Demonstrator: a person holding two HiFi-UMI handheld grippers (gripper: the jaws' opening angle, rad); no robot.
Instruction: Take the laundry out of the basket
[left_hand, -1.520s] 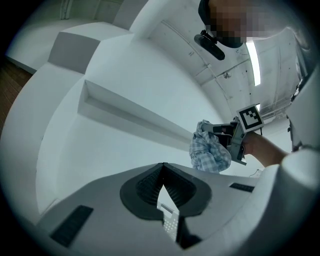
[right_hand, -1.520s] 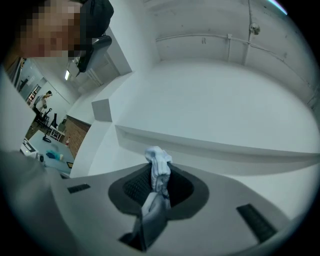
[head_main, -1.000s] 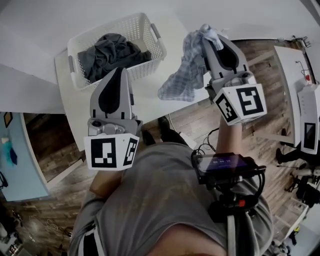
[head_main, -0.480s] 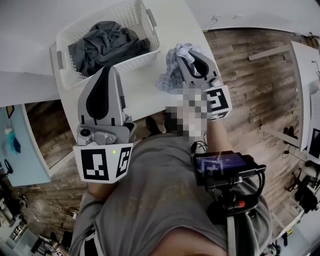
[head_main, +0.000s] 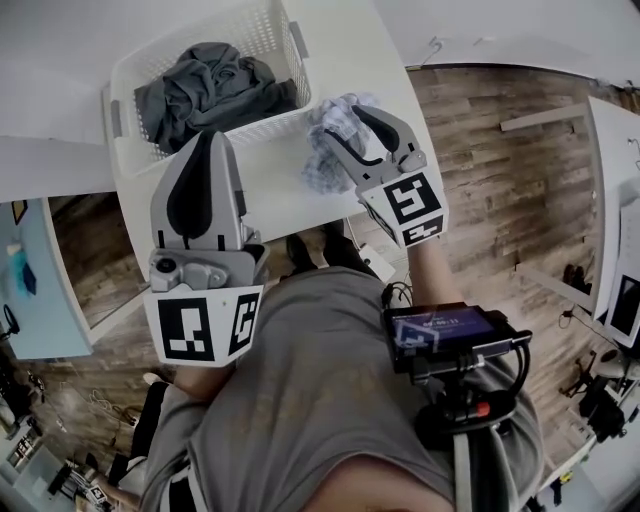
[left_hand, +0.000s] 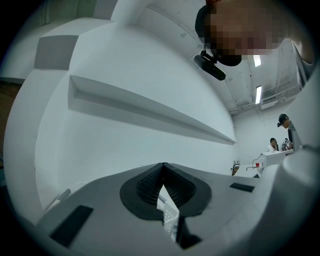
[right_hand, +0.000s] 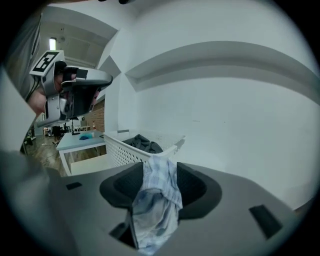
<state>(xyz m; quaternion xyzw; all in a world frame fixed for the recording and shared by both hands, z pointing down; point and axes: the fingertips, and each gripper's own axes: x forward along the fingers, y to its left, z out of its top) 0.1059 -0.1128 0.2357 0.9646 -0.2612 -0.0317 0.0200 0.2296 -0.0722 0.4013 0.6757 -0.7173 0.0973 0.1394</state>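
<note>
The checked cloth (head_main: 318, 172) is out of the basket (head_main: 265, 125). It hangs as a crumpled strip in my right gripper (head_main: 345, 120), over the white table (head_main: 270, 195) and just beside the basket's near right corner. I cannot tell whether its lower end rests on the tabletop.

In the right gripper view the cloth (right_hand: 155, 205) has its long axis along the line of the jaws. Its folded top end sits at the tips of the right gripper (right_hand: 160, 167) and points on towards the basket (right_hand: 120, 150). The rest trails back down the gap towards the camera, widening and bunching as it comes.

Those jaws have just been opening and now stand about halfway apart. The strip is draped loosely in the gap, its edges brushing the dark ribbed pads (right_hand: 192, 189) on each side rather than being pinched by them.

My left gripper (head_main: 205, 135) is level and aimed at the front wall of the basket. In its own view the left gripper (left_hand: 163, 165) has its tips meeting with nothing caught between them, and only a sliver of white lattice shows through the slot below.

The dark grey laundry (head_main: 210, 90) lies heaped inside the basket, well apart from both sets of fingers. It shows over the rim in the right gripper view too (right_hand: 142, 144).
</note>
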